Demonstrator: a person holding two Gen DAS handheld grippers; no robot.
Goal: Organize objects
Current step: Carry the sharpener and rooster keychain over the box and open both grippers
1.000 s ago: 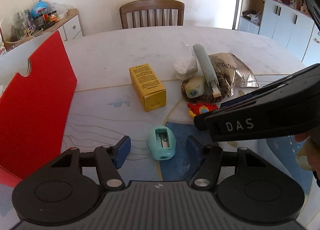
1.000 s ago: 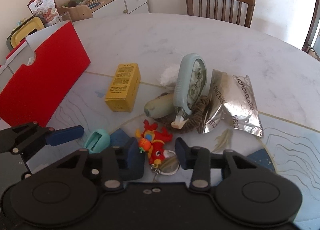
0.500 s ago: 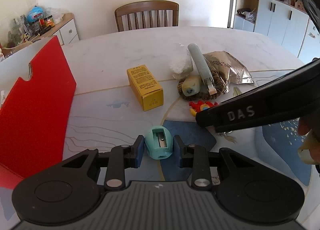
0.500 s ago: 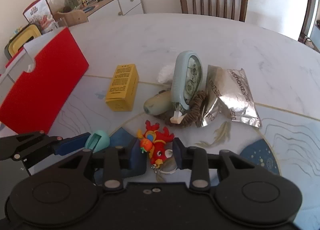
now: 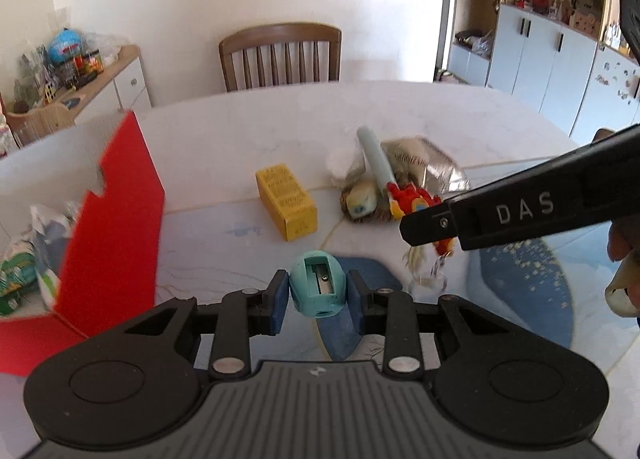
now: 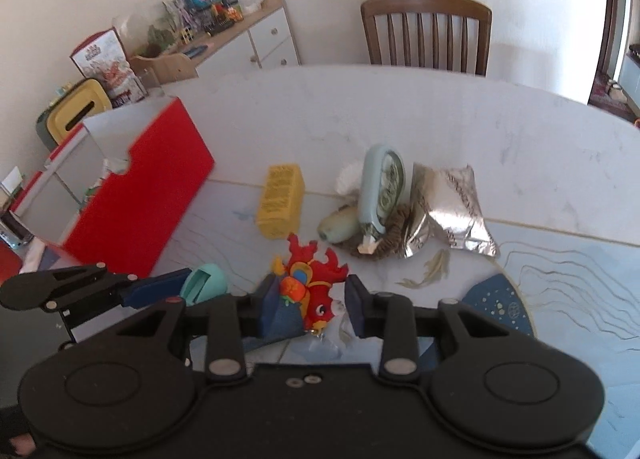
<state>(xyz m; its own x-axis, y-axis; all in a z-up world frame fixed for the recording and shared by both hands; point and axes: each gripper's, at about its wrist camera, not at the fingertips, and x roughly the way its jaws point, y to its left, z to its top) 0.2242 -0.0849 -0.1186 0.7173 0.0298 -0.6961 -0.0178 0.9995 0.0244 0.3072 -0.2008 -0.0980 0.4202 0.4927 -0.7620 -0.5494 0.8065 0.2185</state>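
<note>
both grippers have risen off the table [image 5: 460, 119] since a second ago: the left gripper [image 5: 318, 295] is clamped on the teal pencil sharpener [image 5: 317, 287], the right gripper [image 6: 310, 301] grips the red plush keychain [image 6: 312, 287]. yellow box [image 5: 288, 205] and red bin [image 5: 116, 219] sit beyond.

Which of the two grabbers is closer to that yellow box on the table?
Left, probably, though it's close. The left gripper, holding the sharpener, sits just in front of the yellow box. The right gripper, holding the red toy, is off to the box's right.
</note>
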